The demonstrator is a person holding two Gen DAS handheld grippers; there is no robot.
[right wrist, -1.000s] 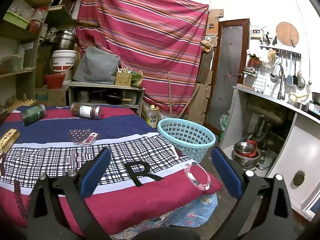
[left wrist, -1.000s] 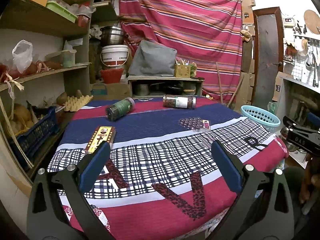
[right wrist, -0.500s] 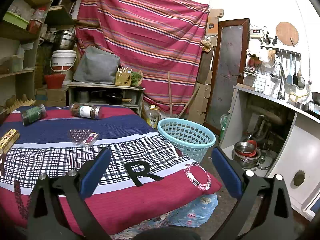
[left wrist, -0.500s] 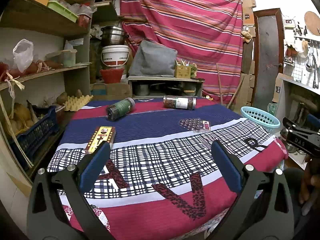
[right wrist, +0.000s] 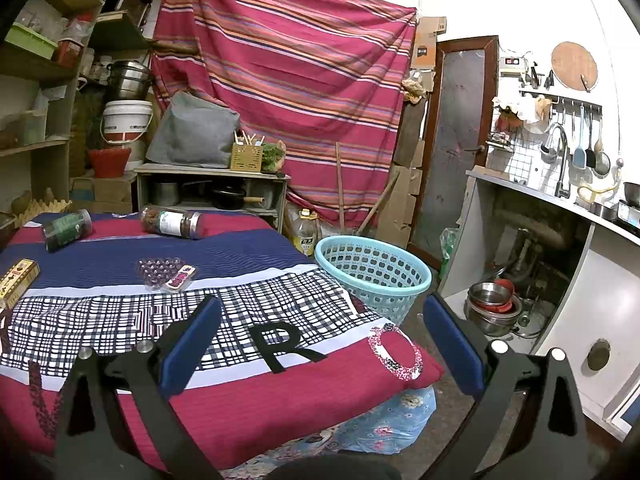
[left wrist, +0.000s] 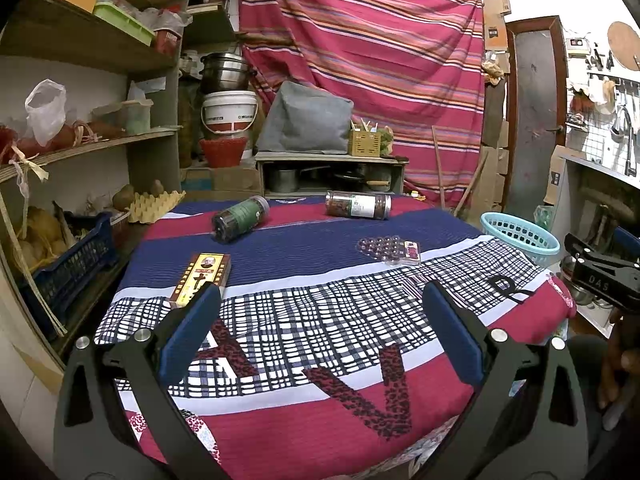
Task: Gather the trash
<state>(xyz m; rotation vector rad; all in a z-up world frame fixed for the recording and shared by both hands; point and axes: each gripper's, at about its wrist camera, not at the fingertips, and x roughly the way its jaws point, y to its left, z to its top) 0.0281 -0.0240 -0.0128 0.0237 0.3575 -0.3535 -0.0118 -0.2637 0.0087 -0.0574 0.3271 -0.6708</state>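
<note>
Trash items lie scattered on the cloth-covered worktop (left wrist: 320, 320), none touched by either tool. Left hand-held gripper (left wrist: 318, 334): blue pads spread wide apart, nothing between them, hovering over the near edge of the worktop above the checked band of the cloth. Right hand-held gripper (right wrist: 320, 340): pads likewise wide apart and empty, held over the near right corner of the worktop, near the letter R on the cloth.

Items, left wrist view:
- Yellow-and-red flat box (left wrist: 201, 279), left side, just beyond the left pad of the left hand-held gripper.
- Green-labelled jar (left wrist: 240, 219), on its side, far left.
- White-labelled jar (left wrist: 357, 205), on its side, far centre, well apart from the green one.
- Clear blister tray (left wrist: 386, 249) with a red card end, right of centre on the blue band.

Same four appear in the right wrist view, all to the left of the right tool: box (right wrist: 18, 282) at the left edge, green jar (right wrist: 67, 229), white-labelled jar (right wrist: 176, 222), blister tray (right wrist: 166, 274).

Light blue plastic basket (right wrist: 372, 276) stands on the floor just beside the right edge of the worktop; its inside looks bare as far as can be seen. In the left wrist view part of the right tool's body shows at the right edge, with a hand (left wrist: 618, 364) under it.
</note>
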